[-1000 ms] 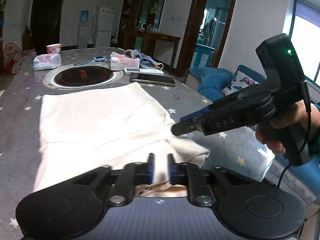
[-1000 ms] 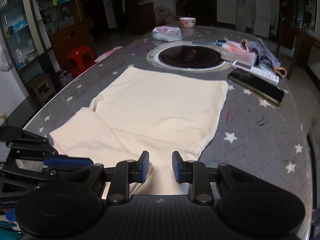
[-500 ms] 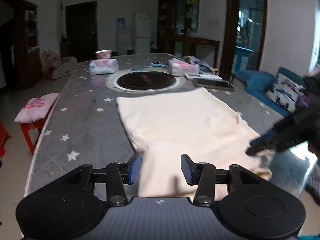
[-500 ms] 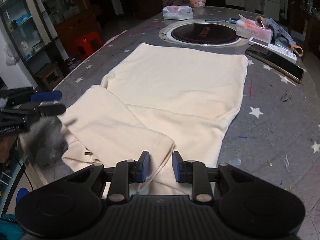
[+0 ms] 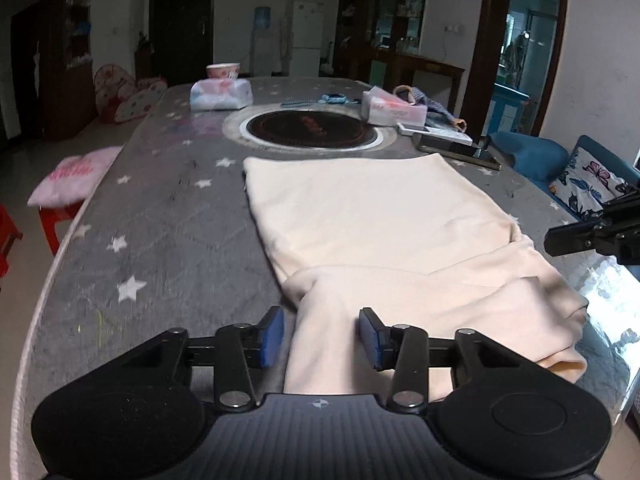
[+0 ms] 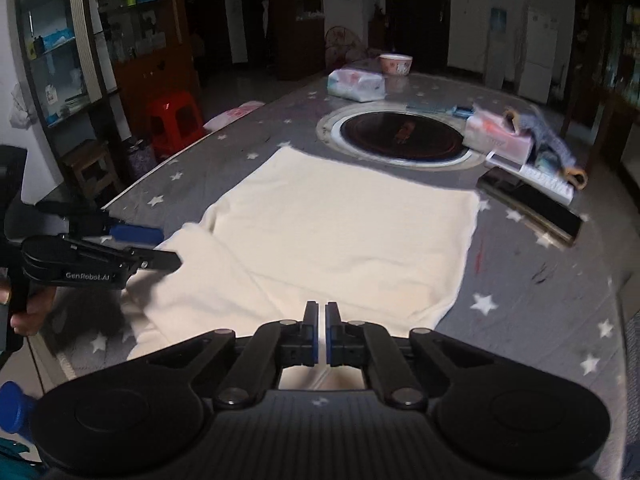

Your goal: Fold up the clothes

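A cream garment [image 5: 372, 216] lies flat on the grey star-patterned table [image 5: 160, 232], with its near part folded over itself. It also shows in the right wrist view [image 6: 340, 232]. My left gripper [image 5: 322, 334] is open, its blue pads either side of the garment's near left edge. It also appears at the left of the right wrist view [image 6: 152, 248]. My right gripper [image 6: 322, 330] is shut, its pads nearly touching over the garment's near edge; cloth between them is not clear. It also shows at the right edge of the left wrist view [image 5: 580, 236].
A round black hotplate [image 5: 310, 130] is set in the table beyond the garment. Tissue packs [image 5: 220, 94], a bowl [image 5: 223, 70], a phone [image 6: 528, 204], a remote and a pouch lie around it. Red stools [image 6: 174, 120] stand left of the table.
My left gripper let go of the cloth, opened wide and swung to the garment's left side. My right gripper closed at the near edge. The near part now lies folded over.
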